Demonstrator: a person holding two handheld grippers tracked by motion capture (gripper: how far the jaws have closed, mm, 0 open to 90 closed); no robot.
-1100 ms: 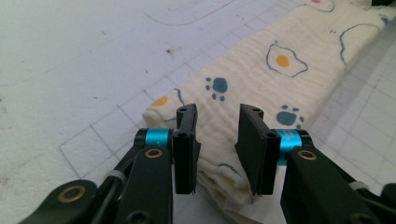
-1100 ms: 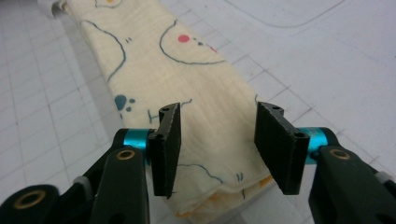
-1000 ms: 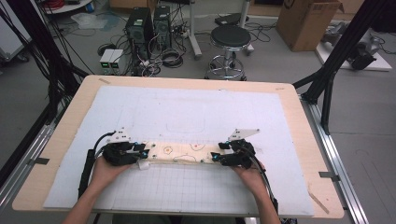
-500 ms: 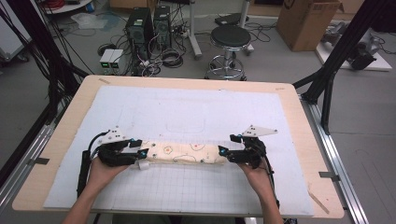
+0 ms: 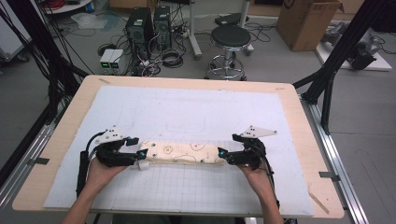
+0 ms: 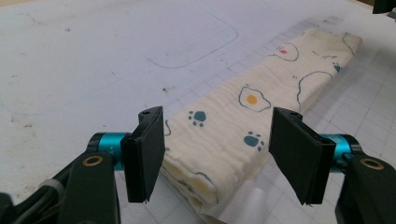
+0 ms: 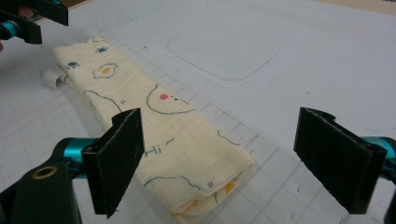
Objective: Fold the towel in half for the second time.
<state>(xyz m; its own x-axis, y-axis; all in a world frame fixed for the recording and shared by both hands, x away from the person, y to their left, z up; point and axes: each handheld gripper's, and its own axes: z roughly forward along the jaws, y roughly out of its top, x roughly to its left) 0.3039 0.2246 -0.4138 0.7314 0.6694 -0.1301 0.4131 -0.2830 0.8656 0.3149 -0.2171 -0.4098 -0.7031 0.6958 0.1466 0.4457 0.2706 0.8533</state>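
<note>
Folded printed muslin cloth (image 5: pixel 183 152), lying flat on gridded mat (image 5: pixel 196 186). Left gripper (image 6: pixel 219 154), right gripper (image 7: pixel 224 158): one at each end, jaws apart, not clamping.

Even, bright light from overhead washes my desk (image 5: pixel 299 116), so the white mat (image 5: pixel 187 112) reads pale and a little flat in the high view, with only thin, soft shadows under my hands and no hard glare. That high view is coarse and slightly smeared, and the straight desk edges bow a touch toward the corners. In both gripper views my black pads (image 6: pixel 148 154) sit close and soft-edged, the folded cloth (image 6: pixel 243 126) between them is fairly sharp, and the far mat fades to a hazy white.
</note>
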